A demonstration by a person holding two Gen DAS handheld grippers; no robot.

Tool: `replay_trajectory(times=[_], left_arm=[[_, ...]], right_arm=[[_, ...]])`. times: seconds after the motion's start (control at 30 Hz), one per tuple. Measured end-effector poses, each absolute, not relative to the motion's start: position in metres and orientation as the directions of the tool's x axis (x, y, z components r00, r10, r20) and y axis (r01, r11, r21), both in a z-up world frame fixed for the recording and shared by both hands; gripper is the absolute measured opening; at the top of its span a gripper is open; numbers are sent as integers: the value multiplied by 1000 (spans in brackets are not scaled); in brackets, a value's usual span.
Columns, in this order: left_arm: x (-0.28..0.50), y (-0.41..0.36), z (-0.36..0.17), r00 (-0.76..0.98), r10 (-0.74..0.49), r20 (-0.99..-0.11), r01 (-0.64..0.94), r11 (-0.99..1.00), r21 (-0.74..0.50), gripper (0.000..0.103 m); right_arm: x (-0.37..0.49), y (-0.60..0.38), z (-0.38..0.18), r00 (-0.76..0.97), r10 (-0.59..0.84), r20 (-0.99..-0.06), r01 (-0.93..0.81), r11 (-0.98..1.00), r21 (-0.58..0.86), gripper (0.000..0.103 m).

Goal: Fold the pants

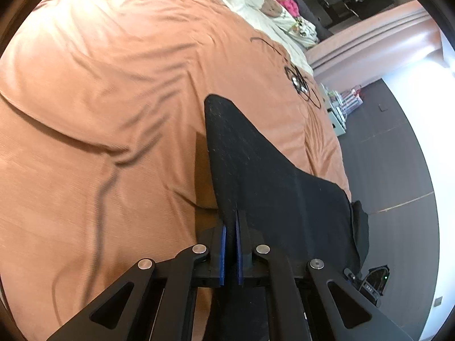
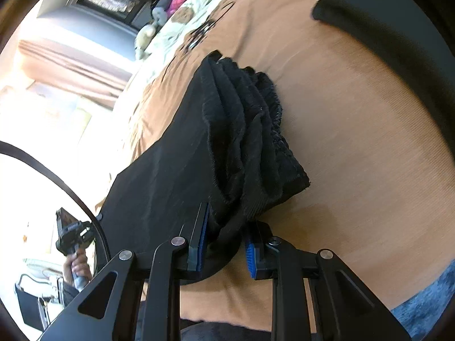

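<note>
We saw a wrinkled orange bedcover (image 1: pixel 113 99) spread over the bed, with a dark line drawing (image 1: pixel 298 79) stitched near its far edge. Beyond it lay a cream quilt (image 1: pixel 264 2) printed with a brown bear face, and just past that a bright pink fabric bundle (image 1: pixel 285 1). A dark floor (image 1: pixel 384 147) ran beside the bed, with a small stack of boxes (image 1: pixel 341 108) standing on it close to the bed's edge. Peach curtains (image 2: pixel 71 65) hung by a bright window.

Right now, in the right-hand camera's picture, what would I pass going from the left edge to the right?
Other hand holding the left gripper → flat black pants → their bunched waistband → bare orange bedspread.
</note>
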State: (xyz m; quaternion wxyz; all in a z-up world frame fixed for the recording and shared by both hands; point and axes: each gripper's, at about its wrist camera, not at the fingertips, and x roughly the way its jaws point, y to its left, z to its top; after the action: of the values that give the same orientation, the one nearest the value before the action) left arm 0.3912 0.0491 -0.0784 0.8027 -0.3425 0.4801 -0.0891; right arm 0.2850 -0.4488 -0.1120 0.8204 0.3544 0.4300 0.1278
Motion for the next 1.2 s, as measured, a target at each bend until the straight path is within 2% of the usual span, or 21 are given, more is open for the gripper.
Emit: replay_trajectory(times=[0.13, 0.2, 0.27, 0.43, 0.5, 0.53, 0.63, 0.67, 0.7, 0.73, 0.77, 0.8, 0.83, 0.87, 0.9, 1.2], left_arm=[[387, 74, -73, 536, -449, -715, -200, 755, -624, 5], [383, 89, -70, 547, -429, -719, -211, 760, -615, 0], [376, 116, -61, 583, -376, -720, -244, 765, -596, 0], [358, 173, -54, 620, -356, -700, -296, 720, -628, 0], [355, 175, -58, 604, -351, -716, -308, 725, -616, 0], [354, 175, -62, 594, -356, -721, -309, 727, -614, 0], [353, 162, -74, 562, -374, -738, -300, 739, -603, 0], [351, 157, -78, 556, -384, -737, -295, 738, -607, 0], [350, 153, -82, 550, -394, -736, -289, 737, -611, 4], [351, 148, -84, 544, -395, -740, -287, 742, -606, 8], [350, 145, -87, 540, -395, -743, -284, 746, -603, 19], [350, 141, -89, 538, -397, -744, -281, 747, -603, 33], [351, 135, -92, 538, -408, -738, -274, 743, -610, 40], [351, 131, -94, 538, -415, -734, -269, 741, -616, 51], [351, 125, -96, 537, -424, -729, -261, 739, -621, 56], [346, 78, -112, 475, -448, -757, -235, 765, -600, 62]], right_arm=[[296, -438, -113, 578, 529, -621, 81, 720, 689, 18], [297, -434, -112, 576, 524, -627, 76, 729, 680, 17], [300, -433, -110, 578, 525, -625, 79, 726, 683, 17], [305, -440, -121, 584, 501, -638, 112, 729, 675, 16], [308, -443, -124, 572, 486, -661, 140, 736, 662, 23], [309, -443, -124, 563, 469, -681, 158, 747, 646, 30], [307, -450, -120, 553, 455, -698, 165, 761, 627, 34], [304, -455, -118, 558, 455, -694, 157, 764, 626, 38], [302, -459, -115, 565, 448, -693, 155, 767, 622, 43], [300, -467, -110, 581, 426, -694, 157, 777, 609, 53], [298, -473, -106, 595, 411, -691, 159, 782, 603, 60], [297, -476, -102, 608, 406, -683, 154, 783, 603, 61], [297, -482, -98, 621, 406, -671, 146, 781, 607, 63], [299, -489, -95, 630, 410, -659, 138, 776, 615, 63], [304, -494, -93, 636, 417, -650, 130, 772, 622, 63], [383, -502, -113, 617, 516, -594, 50, 728, 684, 64]])
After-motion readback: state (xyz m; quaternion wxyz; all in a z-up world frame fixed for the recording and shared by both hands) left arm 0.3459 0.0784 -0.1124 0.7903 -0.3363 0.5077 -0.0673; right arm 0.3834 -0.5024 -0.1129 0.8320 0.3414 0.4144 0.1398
